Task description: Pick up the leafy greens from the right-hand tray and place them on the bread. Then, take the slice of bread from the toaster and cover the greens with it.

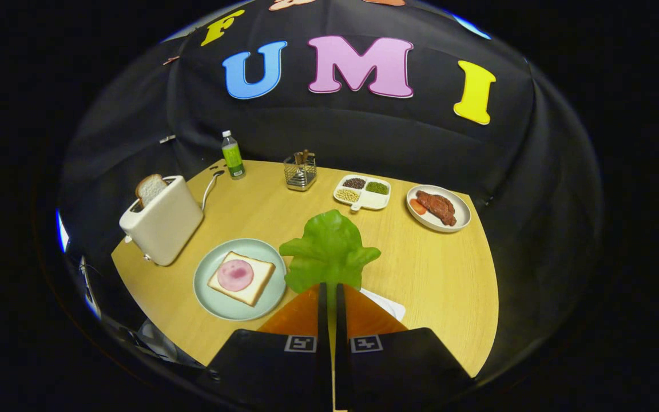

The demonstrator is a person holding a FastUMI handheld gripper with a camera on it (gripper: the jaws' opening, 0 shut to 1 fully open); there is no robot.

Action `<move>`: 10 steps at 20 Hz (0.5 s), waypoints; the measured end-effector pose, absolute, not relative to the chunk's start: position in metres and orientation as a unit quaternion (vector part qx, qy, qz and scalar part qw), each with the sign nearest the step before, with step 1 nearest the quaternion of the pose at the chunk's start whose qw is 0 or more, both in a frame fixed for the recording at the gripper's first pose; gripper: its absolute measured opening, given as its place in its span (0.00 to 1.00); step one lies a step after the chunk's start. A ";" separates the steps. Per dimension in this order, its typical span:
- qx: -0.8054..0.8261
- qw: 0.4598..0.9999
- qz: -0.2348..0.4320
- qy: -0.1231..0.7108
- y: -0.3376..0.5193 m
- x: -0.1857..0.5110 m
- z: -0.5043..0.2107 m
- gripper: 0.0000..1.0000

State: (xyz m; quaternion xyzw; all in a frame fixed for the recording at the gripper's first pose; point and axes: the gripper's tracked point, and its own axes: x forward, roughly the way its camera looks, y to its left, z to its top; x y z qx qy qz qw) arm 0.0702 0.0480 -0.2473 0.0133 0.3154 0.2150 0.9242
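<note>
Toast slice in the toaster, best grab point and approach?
Grip the bread slice by its exposed top edge, coming from above: it stands upright in the toaster slot, only the upper part showing, both faces free. The hand-held gripper is currently shut on the leafy greens.

Your gripper (329,289) is clamped on the leafy greens (329,249), lifted above the table (432,269), just right of the plate (215,300) bearing bread (258,283) and ham (235,274). Toaster (163,226) holds one slice (150,189).
</note>
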 end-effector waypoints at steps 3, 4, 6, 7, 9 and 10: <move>0.017 0.922 0.238 0.306 0.085 0.064 -0.229 0.07; 0.015 0.921 0.245 0.304 0.097 0.062 -0.225 0.07; 0.018 0.918 0.260 0.299 0.124 0.058 -0.219 0.07; 0.022 0.916 0.268 0.299 0.138 0.055 -0.218 0.07; 0.026 0.912 0.279 0.300 0.162 0.051 -0.215 0.07; 0.028 0.910 0.284 0.301 0.174 0.050 -0.216 0.07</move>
